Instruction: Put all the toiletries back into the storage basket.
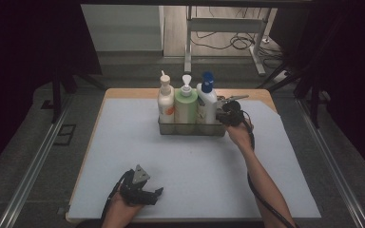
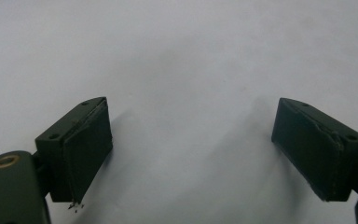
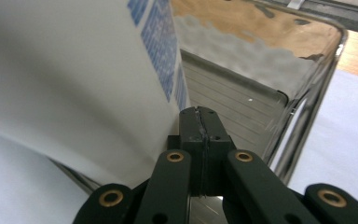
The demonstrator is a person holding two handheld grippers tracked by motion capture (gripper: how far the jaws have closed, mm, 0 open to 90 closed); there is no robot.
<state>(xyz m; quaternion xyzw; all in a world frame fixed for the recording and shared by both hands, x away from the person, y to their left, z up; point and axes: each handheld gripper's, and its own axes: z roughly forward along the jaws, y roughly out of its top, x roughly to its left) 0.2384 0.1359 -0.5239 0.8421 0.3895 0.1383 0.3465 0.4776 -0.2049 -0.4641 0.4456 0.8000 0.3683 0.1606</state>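
Where the tray (image 1: 164, 128) sits, three bottles (image 1: 186, 107) (upright).

rack (image 3: 307, 88): shiny metal (mirror-like); white bottle (image 3: 74, 79): smooth plastic; table (image 1: 123, 92): wood edge

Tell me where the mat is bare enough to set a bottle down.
Bare: the grey mat between the wire caddy and the left gripper, and left of the caddy. Crowded: the caddy's right end, where the right gripper sits.

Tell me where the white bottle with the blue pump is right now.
In the high view the white bottle with the blue pump stands at the metal basket's right end, beside the green bottle.
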